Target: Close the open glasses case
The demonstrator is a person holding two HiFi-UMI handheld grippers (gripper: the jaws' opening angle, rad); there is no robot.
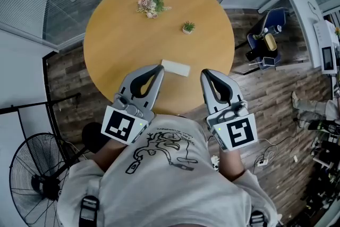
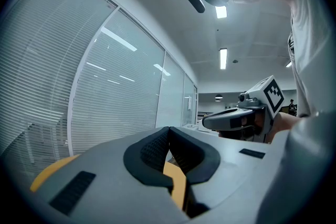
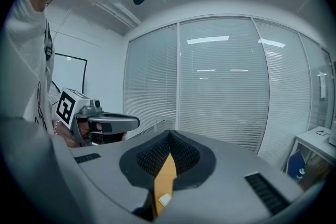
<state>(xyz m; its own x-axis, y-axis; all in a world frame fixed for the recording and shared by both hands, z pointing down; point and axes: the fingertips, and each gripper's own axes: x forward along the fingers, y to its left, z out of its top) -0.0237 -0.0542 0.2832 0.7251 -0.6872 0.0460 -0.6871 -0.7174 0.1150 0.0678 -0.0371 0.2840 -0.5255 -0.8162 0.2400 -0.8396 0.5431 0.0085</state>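
Bright, even light from ceiling strips (image 2: 222, 58), fisheye bending and dark corners in gripper views.

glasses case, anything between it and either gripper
Nothing visible does. The glasses case lies on the table just ahead of the left gripper and right gripper, both shut and empty. The flowers and small plant sit farther back.

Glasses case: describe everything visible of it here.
The glasses case is a small, pale off-white oblong, lying flat and slightly slanted on the round wooden table, near the edge closest to the person. In the head view it lies between the tips of the left gripper and right gripper, both shut and empty; the left tip shows right beside its end, contact unclear. It is too small to tell material or whether its lid is open.
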